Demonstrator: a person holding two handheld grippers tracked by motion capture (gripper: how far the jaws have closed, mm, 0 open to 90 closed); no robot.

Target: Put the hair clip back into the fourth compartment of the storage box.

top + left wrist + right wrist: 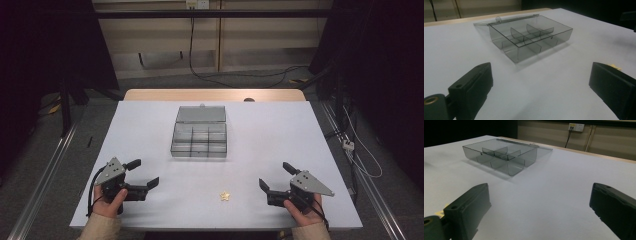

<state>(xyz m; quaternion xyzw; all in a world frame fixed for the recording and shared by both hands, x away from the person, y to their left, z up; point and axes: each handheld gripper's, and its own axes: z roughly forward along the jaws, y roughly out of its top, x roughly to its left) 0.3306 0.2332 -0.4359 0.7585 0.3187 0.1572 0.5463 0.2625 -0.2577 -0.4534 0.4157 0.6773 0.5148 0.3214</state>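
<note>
Presently listed, with the compartment box (pixel 199 140) as landmark.

Compartment box: clear grey plastic, six cells, lid (pixel 201 114) folded flat behind it, so the cells stand ready to be filled from above. None appears to hold anything.

Star piece (pixel 225 195): small, yellow, lying loose on the white table (pixel 280 135), on the person's side of the box, well apart from it.

Left gripper (pixel 146 175): near-left of the box, jaws spread wide, holding nothing.

Right gripper (pixel 276 179): near-right of the box, jaws likewise wide and empty, closer to the star; probably poised to fetch it.
</note>
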